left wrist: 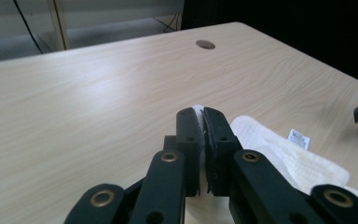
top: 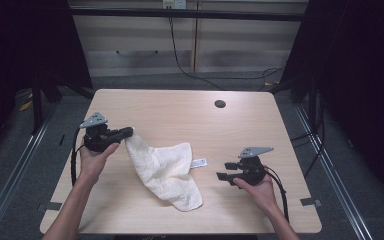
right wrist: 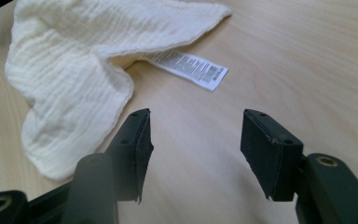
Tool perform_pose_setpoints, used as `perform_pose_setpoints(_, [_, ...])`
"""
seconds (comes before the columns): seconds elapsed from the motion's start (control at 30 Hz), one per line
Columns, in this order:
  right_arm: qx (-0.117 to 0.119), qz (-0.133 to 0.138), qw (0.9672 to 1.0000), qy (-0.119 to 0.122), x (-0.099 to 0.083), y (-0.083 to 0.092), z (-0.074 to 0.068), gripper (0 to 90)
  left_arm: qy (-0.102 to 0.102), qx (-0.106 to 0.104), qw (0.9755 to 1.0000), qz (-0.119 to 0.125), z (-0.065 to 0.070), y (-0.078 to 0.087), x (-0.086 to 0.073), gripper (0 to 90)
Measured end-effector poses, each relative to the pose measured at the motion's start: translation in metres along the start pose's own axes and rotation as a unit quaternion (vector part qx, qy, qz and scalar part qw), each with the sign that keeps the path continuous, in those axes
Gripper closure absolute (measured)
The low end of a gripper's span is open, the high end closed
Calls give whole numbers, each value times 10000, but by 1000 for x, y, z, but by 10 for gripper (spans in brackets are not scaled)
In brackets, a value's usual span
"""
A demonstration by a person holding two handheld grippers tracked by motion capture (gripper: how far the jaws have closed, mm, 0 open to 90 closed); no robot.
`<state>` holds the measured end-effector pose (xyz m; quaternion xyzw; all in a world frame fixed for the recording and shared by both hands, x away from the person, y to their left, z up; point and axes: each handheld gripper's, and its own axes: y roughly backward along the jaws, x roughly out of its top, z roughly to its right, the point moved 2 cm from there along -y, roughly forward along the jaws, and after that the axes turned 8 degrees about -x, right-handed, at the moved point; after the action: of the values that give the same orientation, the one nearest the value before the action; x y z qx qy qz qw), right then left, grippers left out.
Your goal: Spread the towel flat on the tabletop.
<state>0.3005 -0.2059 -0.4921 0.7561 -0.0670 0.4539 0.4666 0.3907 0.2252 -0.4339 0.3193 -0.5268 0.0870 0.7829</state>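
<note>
Nearest us, our right tongs (right wrist: pixel 193 140) stand apart with nothing between them, low over the bare counter (top: pixel 180 110). Just beyond them lies the white label (right wrist: pixel 189 65) of the cream cloth (top: pixel 162 170). Our left tongs (left wrist: pixel 203 140) are clamped on one corner of that cloth, lifting it, while the rest lies crumpled mid-counter.

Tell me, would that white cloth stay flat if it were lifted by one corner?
Probably not. The cloth already droops and folds from the corner pinched in the left gripper, so it looks floppy. Its thin crinkled weave suggests it's light, and it would likely drag along the table.
</note>
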Motion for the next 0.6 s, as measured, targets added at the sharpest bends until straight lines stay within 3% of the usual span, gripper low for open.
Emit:
perform_pose_setpoints(0.1, [21,59,9999,101,23,-17,6,462,62,23,9999,-88,-4,-3,-7,859])
perform_pose_setpoints(0.17, [23,66,9999,84,28,-21,6,474,62,31,9999,-127,-6,-4,-9,859])
perform_pose_setpoints(0.33, [185,136,9996,182,58,-57,12,554,122,23,9998,-162,-12,-6,-15,857])
perform_pose_setpoints(0.6, [329,-102,9993,135,80,-112,19,626,223,-46,9996,-158,-18,-6,-22,857])
